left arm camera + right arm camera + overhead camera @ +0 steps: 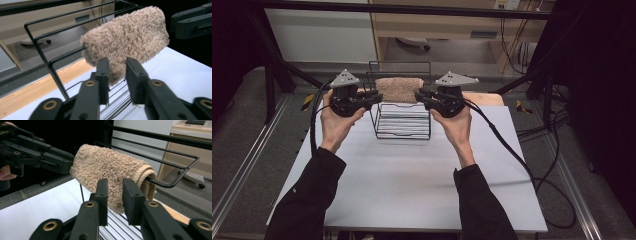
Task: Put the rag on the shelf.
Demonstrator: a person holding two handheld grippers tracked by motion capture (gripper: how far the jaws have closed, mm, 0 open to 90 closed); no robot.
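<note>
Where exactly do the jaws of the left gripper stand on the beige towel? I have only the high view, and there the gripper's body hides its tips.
Observer: In the left gripper view, the left gripper has its jaws a little apart, one on each side of the hanging lower edge of the towel.
Operator: And the right gripper?
Observer: The same. The right gripper has the hanging edge at the towel's other end between its slightly parted jaws.
Operator: How does the towel sit on the rack?
Observer: It is draped over a top wire of the black rack. In the right gripper view the wire comes out of the folded layers at that end.
</note>
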